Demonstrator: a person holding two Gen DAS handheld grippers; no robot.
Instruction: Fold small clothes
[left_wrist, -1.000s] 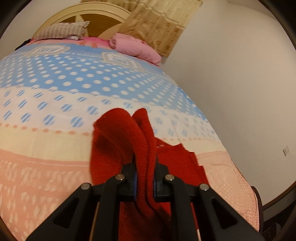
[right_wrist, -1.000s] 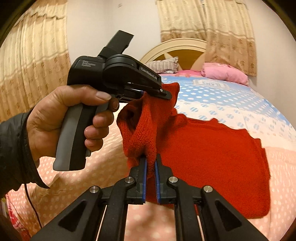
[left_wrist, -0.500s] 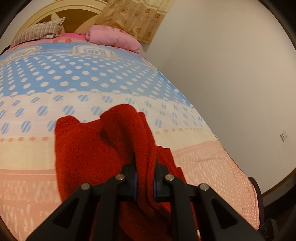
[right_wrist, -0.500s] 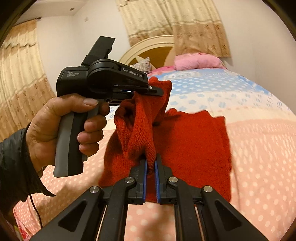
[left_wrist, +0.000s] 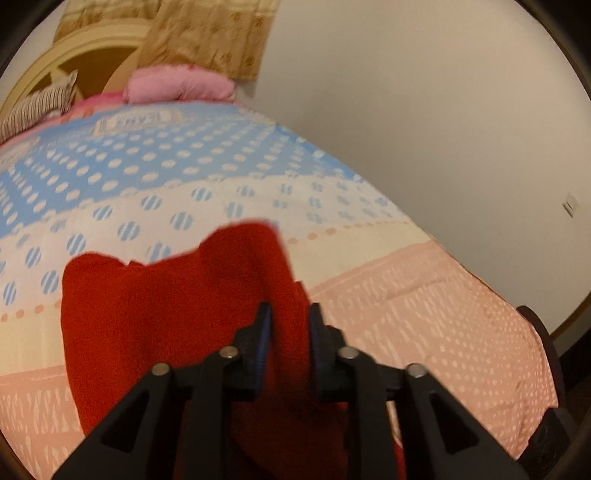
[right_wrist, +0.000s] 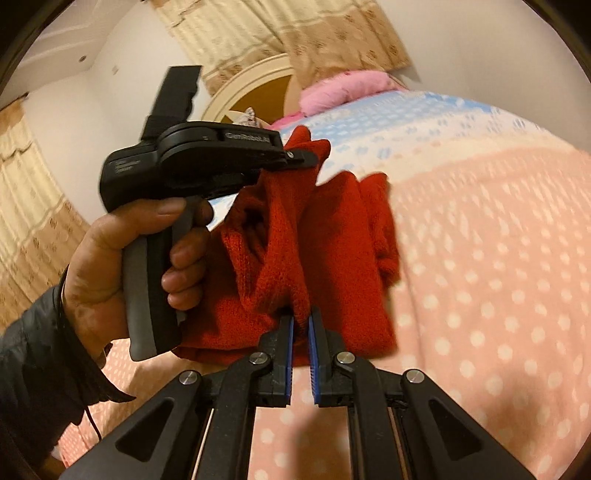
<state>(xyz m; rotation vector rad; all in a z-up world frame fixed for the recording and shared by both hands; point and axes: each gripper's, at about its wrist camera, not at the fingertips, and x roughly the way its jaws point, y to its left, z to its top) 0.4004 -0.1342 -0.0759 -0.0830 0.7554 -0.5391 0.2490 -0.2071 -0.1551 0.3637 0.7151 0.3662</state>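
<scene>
A small red knitted sweater (left_wrist: 147, 314) lies partly on the bed and is partly lifted. My left gripper (left_wrist: 288, 317) is shut on a thick fold of it. In the right wrist view the same left gripper (right_wrist: 295, 155), held by a hand, holds the sweater (right_wrist: 343, 240) up by one edge. My right gripper (right_wrist: 301, 321) is shut on a lower fold of the sweater, close below the left one. The sweater hangs bunched between the two grippers, its far part draped on the bed.
The bed has a quilt (left_wrist: 424, 302) with pink, cream and blue dotted bands. A pink pillow (left_wrist: 177, 83) and a striped pillow (left_wrist: 33, 107) lie by the headboard (right_wrist: 258, 85). A white wall (left_wrist: 443, 110) runs along the bed's right side. Curtains (right_wrist: 33, 206) hang at the left.
Both grippers have carried the held edge across to the right, over the rest of the sweater. More of the sweater now lies doubled on the bed. Both grips are unchanged.
</scene>
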